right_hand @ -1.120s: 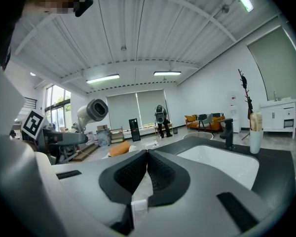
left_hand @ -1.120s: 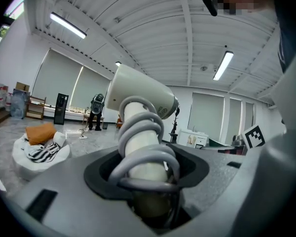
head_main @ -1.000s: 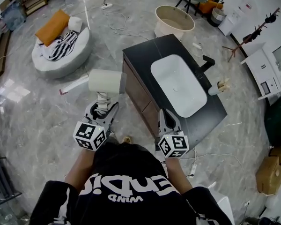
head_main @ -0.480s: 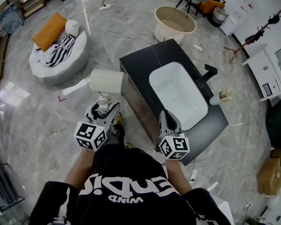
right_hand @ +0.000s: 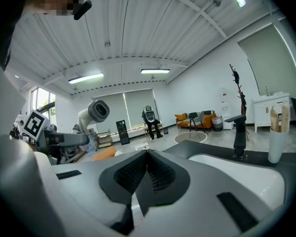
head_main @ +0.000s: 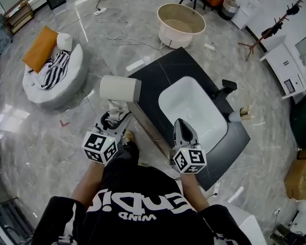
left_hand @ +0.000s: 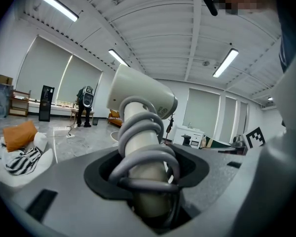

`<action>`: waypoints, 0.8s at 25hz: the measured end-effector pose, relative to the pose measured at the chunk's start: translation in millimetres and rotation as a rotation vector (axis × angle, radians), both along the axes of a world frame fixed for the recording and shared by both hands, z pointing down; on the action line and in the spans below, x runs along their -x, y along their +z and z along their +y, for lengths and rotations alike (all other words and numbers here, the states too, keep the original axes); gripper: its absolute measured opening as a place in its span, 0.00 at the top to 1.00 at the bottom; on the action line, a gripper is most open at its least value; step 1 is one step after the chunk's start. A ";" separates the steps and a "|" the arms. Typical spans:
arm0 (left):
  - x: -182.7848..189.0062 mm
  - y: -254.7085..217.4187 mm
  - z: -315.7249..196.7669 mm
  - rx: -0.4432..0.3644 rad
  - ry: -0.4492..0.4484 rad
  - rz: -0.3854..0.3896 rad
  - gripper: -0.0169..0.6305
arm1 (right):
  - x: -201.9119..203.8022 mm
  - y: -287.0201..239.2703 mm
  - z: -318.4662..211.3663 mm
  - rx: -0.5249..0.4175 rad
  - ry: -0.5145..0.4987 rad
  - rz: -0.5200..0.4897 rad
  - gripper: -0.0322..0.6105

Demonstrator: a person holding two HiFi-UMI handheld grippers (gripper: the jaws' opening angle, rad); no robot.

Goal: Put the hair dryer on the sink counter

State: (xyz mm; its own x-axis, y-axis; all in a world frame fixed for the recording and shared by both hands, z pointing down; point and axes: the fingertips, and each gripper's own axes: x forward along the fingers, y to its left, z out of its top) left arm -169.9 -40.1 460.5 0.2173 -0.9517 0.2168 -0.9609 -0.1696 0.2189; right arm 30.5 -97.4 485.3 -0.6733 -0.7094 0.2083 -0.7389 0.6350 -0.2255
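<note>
Gripped by its cord-wrapped handle in the left tool point(head_main: 114, 118), the top-heavy hair dryer point(head_main: 118, 89) may pivot and strike the surface's point(head_main: 163, 75) left edge.

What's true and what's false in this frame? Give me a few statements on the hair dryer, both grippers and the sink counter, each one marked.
1. The left gripper is clamped on the handle of the hair dryer. True.
2. The hair dryer already lies on the sink counter. False: it is held up in the left gripper, at the counter's near left corner, not set down.
3. The right gripper holds a cup. False: its jaws are together with nothing between them.
4. A black faucet stands beside the white basin. True.
</note>
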 end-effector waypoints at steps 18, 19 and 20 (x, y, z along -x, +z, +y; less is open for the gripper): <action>45.5 -1.1 -139.7 0.011 0.243 -0.004 0.60 | 61.9 -14.3 -97.1 -0.017 0.175 0.002 0.91; 44.6 0.4 -143.9 0.013 0.253 0.001 0.60 | 60.9 -13.7 -99.2 -0.016 0.183 0.005 0.91; 43.3 1.9 -147.9 0.016 0.262 0.004 0.60 | 59.5 -13.1 -101.5 -0.014 0.191 0.007 0.91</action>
State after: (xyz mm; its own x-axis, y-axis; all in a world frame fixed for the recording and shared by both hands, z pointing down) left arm -213.2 -188.1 462.5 0.4566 -0.8594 0.2300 -0.8839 -0.4088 0.2274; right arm -29.0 -198.9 472.1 -0.5245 -0.8272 0.2016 -0.8479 0.4861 -0.2116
